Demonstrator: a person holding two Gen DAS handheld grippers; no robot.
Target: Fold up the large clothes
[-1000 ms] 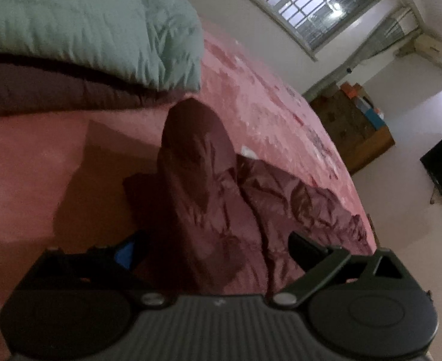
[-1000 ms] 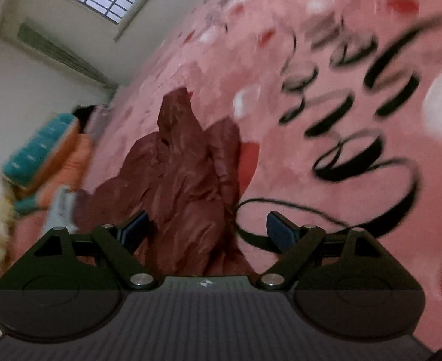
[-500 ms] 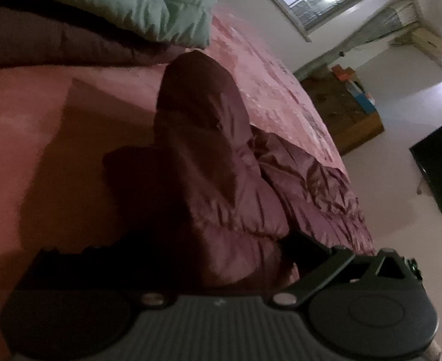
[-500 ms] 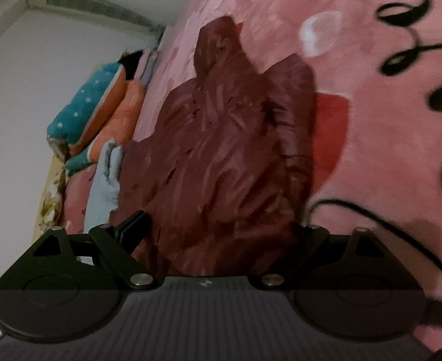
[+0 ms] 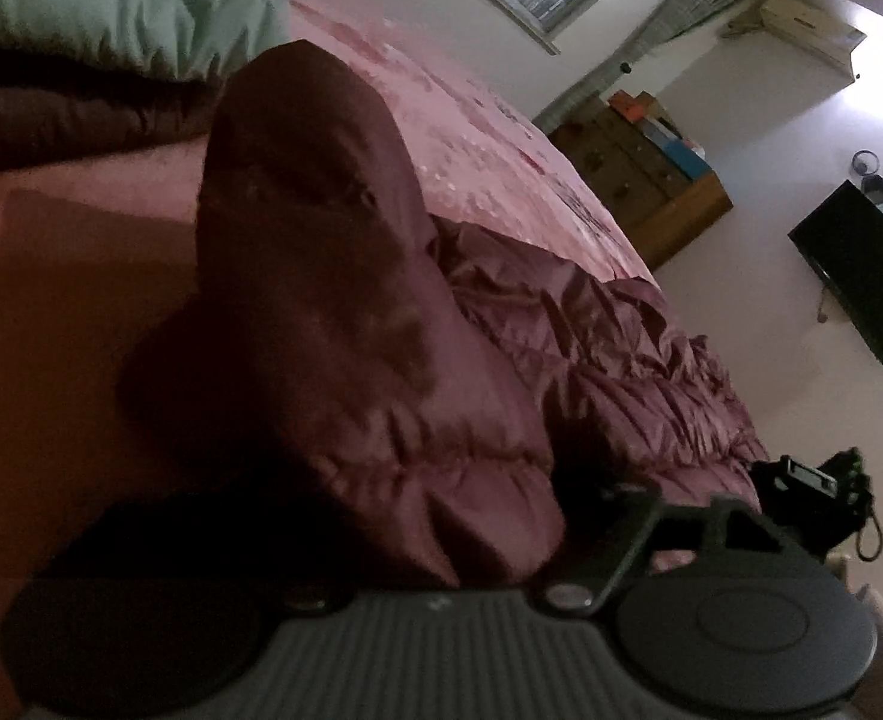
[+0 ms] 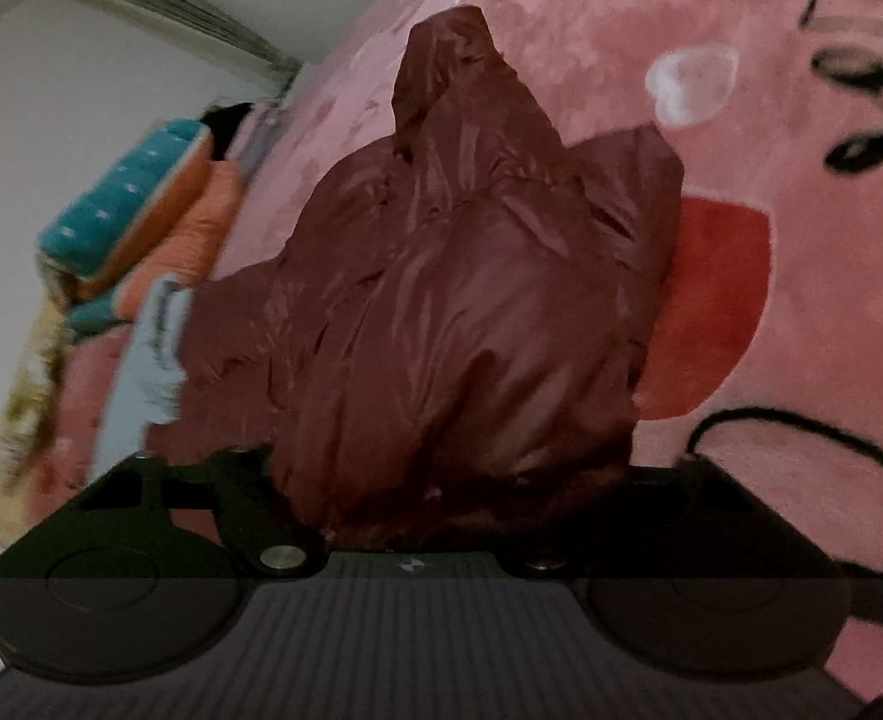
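Both tongs advanced on the garment since the earlier frames, and their jaws have just been closing, with fabric now bulging between each pair.

Item: dark maroon, shiny quilted puffer jacket [image 5: 381, 324] [image 6: 459, 312], hooded, lying crumpled on the pink plush patterned bed cover [image 6: 771, 138] in the middle of the bed.

Long axis: runs away from both cameras, hem end nearest, the peaked hood [image 6: 447, 54] farthest. In the left wrist view the hood points toward the mint green duvet [image 5: 129, 0] heaped at the far end of the bed; in the right wrist view it points toward the far wall.

Left tongs [image 5: 441, 540]: at the near edge of the jacket, a gathered fold of its hem swelling up between the fingers. Fingertips are buried in shadow and cloth, so whether they already pinch cannot be told.

Right tongs [image 6: 447, 504]: likewise at the near edge, straddling a thick bunch of fabric; fingertips hidden, grip unconfirmed.

Proximity: both hands sit equally close, each at its own part of the hem end.

Judgement: the coming move depends on lifting this near edge and carrying it along the axis toward the hood.
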